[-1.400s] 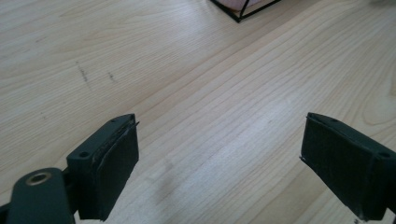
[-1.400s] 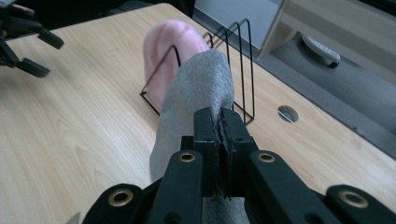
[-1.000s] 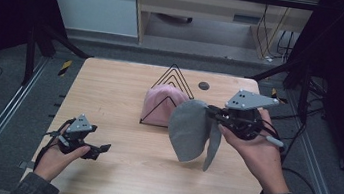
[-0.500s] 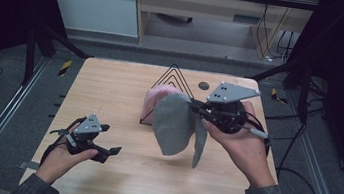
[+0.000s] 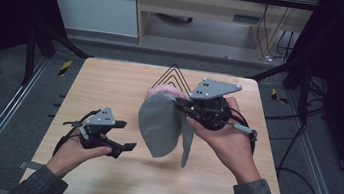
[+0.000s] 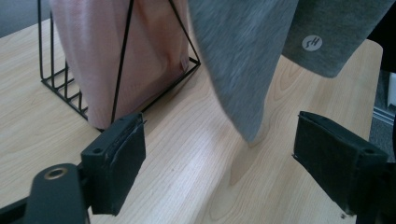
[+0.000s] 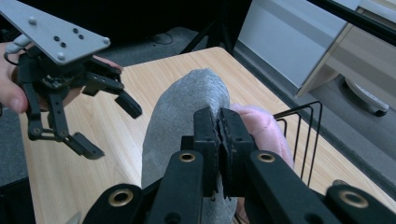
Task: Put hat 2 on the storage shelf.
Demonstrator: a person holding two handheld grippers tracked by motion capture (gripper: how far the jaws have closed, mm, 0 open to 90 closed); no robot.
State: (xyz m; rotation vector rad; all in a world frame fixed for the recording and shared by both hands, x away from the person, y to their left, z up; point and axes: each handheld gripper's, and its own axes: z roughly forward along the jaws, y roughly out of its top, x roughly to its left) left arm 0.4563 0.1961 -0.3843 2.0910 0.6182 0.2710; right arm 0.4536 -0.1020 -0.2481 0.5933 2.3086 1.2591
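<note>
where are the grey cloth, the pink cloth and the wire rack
grey cloth (image 5: 158,128), high view, middle of the hanging fold
pink cloth (image 6: 100,56), left gripper view, its front face inside the rack
wire rack (image 5: 172,70), high view, its pointed top

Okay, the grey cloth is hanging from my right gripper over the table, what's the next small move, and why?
Probably bring the left gripper across to the hanging lower edge of the grey cloth. The right gripper is shut on its top and the cloth dangles free above the table, while the left jaws stand open and hold nothing.
</note>
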